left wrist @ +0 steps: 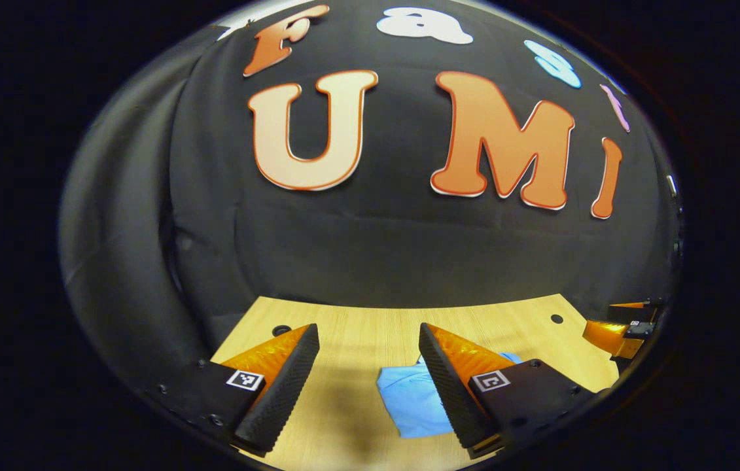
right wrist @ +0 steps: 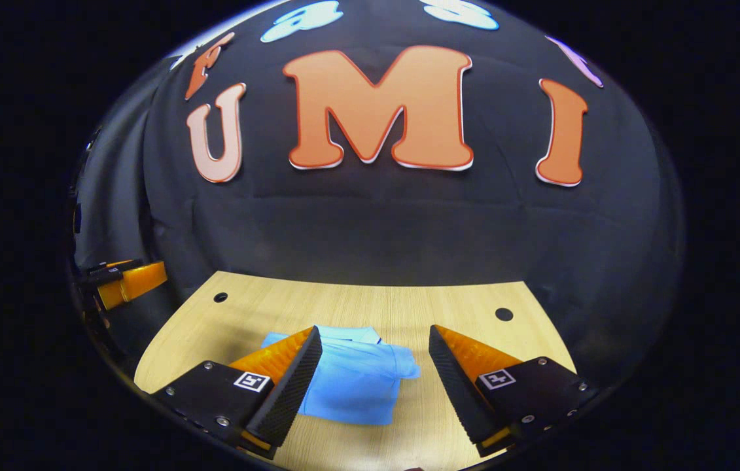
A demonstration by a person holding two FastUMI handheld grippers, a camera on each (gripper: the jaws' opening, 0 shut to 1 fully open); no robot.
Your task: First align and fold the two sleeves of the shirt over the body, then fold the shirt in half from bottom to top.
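Observation:
A light blue shirt [left wrist: 415, 399] lies on the wooden table [left wrist: 356, 333] as a small compact bundle. In the left gripper view my left gripper [left wrist: 368, 353] hangs open above the table, the shirt lying under and beside its right finger. In the right gripper view the shirt [right wrist: 356, 379] lies between the fingers of my right gripper [right wrist: 375, 353], nearer the left one, partly hidden by it. That gripper is open and holds nothing. The right gripper [left wrist: 618, 330] shows at the far right edge of the left gripper view, and the left gripper [right wrist: 124, 281] at the far left of the right gripper view.
The table has small round holes near its back corners [right wrist: 504, 314] [right wrist: 220, 297] [left wrist: 557, 319]. A black cloth wall [right wrist: 376, 222] rises right behind the table's far edge. Bare wood surrounds the shirt on all sides.

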